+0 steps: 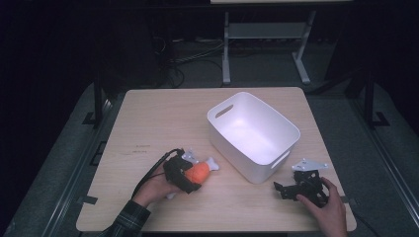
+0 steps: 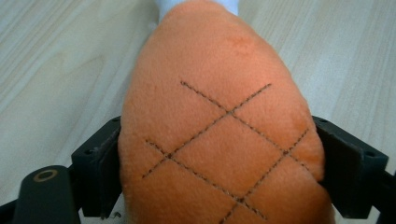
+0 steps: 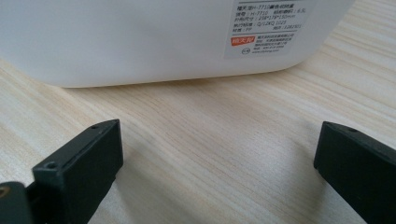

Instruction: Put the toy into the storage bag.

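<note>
1. Two black jaws of the left gripper (image 2: pixel 219 154) press into the flanks of an orange plush drumstick (image 2: pixel 219 135), one on each side, gripping it at the lower centre of the left gripper view.
2. Its long axis runs up the frame there, white bone end at the top edge; in the high view the drumstick (image 1: pixel 200 172) lies lower left of centre with its bone end pointing right, toward the tub.
3. Fuzzy fabric, rounded, with dark stitched diamond lines.
4. Jaws of the right gripper (image 3: pixel 219 163) stand wide apart with nothing between them, facing the smooth white plastic tub (image 1: pixel 253 133), which bears a printed label (image 3: pixel 266 28).
5. Everything sits on a pale wood-grain table (image 1: pixel 158 118); beyond it are a dark floor, cables and a grey metal stand (image 1: pixel 227 49).
</note>
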Motion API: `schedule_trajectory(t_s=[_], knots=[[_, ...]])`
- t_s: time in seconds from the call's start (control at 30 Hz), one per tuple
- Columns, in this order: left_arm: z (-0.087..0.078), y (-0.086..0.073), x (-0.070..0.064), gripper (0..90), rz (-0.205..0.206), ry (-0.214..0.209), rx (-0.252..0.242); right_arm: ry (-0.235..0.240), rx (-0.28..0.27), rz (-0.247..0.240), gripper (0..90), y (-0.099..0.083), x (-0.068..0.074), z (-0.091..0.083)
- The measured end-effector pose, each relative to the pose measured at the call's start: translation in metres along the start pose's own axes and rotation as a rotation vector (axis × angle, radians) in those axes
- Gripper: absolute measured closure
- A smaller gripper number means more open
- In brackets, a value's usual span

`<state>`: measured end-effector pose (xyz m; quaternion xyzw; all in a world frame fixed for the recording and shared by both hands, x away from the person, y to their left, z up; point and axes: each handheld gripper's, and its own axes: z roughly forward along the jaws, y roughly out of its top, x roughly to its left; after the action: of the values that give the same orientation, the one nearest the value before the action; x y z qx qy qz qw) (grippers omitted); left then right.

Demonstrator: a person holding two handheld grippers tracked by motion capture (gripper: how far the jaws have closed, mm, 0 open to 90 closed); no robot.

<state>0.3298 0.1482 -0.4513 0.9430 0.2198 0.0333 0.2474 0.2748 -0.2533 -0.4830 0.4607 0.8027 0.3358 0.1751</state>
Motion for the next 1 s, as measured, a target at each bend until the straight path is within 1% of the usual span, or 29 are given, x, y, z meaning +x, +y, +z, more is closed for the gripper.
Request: schedule_trajectory(t_s=[0.03,0.07,0.1,0.13,0.17,0.2,0.23,0.4,0.47,0.5,0.53,0.57,0.6,0.63,0.7,0.73,0.77,0.8,0.87,0.9,1.0], knots=[[-0.001,0.000,0.001,15.6,0.015,-0.007,0.000,0.000,0.000,0.000,0.7,0.000,0.000,0.000],[-0.001,0.000,0.002,16.7,0.020,-0.010,0.003,0.000,0.000,0.000,0.7,0.000,0.000,0.000],[-0.001,0.000,0.002,17.1,0.020,-0.010,0.003,0.000,0.000,0.000,0.7,0.000,0.000,0.000],[-0.001,-0.001,0.001,18.0,0.011,-0.012,-0.009,0.000,0.001,0.000,0.7,0.000,0.000,0.000],[-0.002,-0.001,0.002,18.6,0.032,-0.013,-0.001,0.000,0.000,0.000,0.7,0.000,0.000,0.000],[-0.002,-0.001,0.002,19.4,0.032,-0.013,-0.001,0.000,0.000,0.000,0.7,0.000,0.000,0.000],[-0.003,-0.001,0.003,19.8,0.046,-0.014,0.005,0.000,0.001,0.000,0.7,0.000,0.000,0.000],[-0.005,-0.002,0.003,20.6,0.054,-0.015,-0.001,0.000,0.001,0.000,0.7,0.000,0.000,0.000],[-0.009,-0.002,0.004,20.7,0.036,-0.027,-0.030,0.000,0.000,0.000,0.7,0.000,0.000,0.000],[-0.009,-0.002,0.004,20.7,0.036,-0.027,-0.030,0.000,0.000,0.000,0.7,0.000,0.000,0.000],[-0.012,-0.002,0.005,20.7,0.048,-0.034,-0.029,0.000,0.000,0.000,0.7,0.000,0.000,0.000],[-0.016,-0.003,0.006,20.8,0.053,-0.041,-0.045,0.000,0.000,-0.001,0.7,0.000,0.000,0.000],[-0.017,-0.003,0.006,20.8,0.033,-0.048,-0.065,0.000,0.000,0.000,0.7,0.000,0.000,0.000],[-0.018,-0.003,0.007,20.8,0.042,-0.052,-0.055,0.000,0.000,0.000,0.7,0.000,0.000,0.000],[-0.021,-0.002,0.007,20.8,0.061,-0.044,-0.047,0.000,0.000,0.000,0.7,0.000,0.000,0.000],[-0.021,-0.002,0.007,20.8,0.061,-0.044,-0.047,0.000,0.000,0.000,0.7,0.000,0.000,0.000],[-0.025,-0.001,0.007,20.8,0.067,-0.048,-0.059,0.000,0.000,0.000,0.7,0.000,0.000,0.000],[-0.027,-0.001,0.007,20.8,0.075,-0.046,-0.061,0.000,0.000,-0.001,0.7,0.000,0.000,0.000],[-0.030,-0.001,0.007,20.8,0.072,-0.046,-0.074,0.000,0.000,0.000,0.7,0.000,0.000,0.000],[-0.031,-0.001,0.008,20.8,0.066,-0.053,-0.090,0.000,0.000,-0.001,0.7,0.000,0.000,0.000],[-0.034,-0.003,0.009,20.8,0.068,-0.062,-0.093,0.000,0.000,-0.001,0.7,0.000,0.000,0.000]])
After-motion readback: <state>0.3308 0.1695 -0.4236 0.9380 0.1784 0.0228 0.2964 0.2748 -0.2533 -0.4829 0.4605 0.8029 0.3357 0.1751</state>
